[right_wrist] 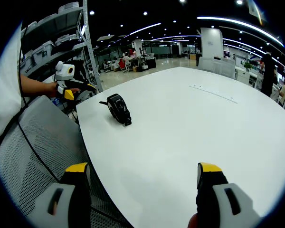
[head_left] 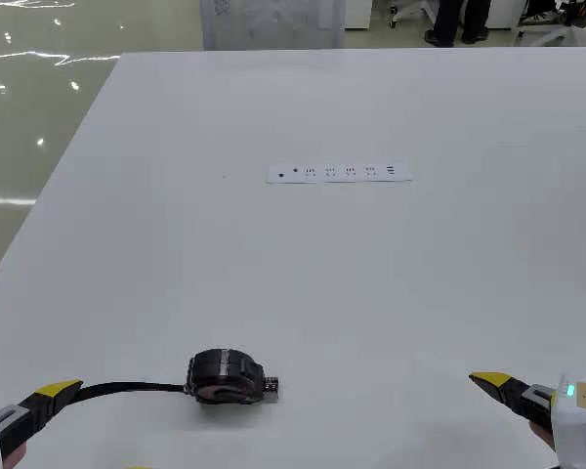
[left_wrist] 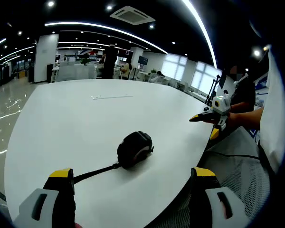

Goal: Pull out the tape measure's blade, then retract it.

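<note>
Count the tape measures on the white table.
1: a black, round-bodied tape measure lies near the white table's near edge, its black strap trailing toward the left hand-held gripper. None appears hidden.

White table (head_left: 176, 244) here, and on it a black tape measure (head_left: 227, 377) sits near the front edge, strap (head_left: 127, 388) trailing left; a white power strip (head_left: 339, 173) lies farther back.

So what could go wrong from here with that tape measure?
The tape measure lies near the front edge of the table; a nudge could knock it off. Its black strap trails toward the open left tool, which might catch that instead of the case. If the right tool pulls while nothing braces the case, it may slide.
</note>
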A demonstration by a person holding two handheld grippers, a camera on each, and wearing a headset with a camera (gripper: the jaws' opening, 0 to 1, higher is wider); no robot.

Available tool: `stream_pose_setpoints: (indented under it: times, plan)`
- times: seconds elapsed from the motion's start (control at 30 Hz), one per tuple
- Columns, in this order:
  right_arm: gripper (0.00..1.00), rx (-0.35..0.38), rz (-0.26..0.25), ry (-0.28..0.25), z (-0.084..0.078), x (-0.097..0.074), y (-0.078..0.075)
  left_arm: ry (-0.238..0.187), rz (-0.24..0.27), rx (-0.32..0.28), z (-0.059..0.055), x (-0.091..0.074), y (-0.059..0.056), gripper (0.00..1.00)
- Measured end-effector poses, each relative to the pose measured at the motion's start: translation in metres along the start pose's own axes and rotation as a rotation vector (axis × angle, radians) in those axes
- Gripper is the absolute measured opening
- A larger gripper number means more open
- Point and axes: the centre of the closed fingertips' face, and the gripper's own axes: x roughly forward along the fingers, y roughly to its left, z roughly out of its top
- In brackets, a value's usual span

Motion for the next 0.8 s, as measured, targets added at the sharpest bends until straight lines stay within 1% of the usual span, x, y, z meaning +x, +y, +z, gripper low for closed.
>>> stream_pose_setpoints:
  times: [0.8]
  plan:
    - [0.94, -0.004, 0.002, 0.009, -0.0034, 0.0003, 0.0019, 0.002, -0.003, 0.0, -0.0001, 0.0003, -0.0008, 0.99]
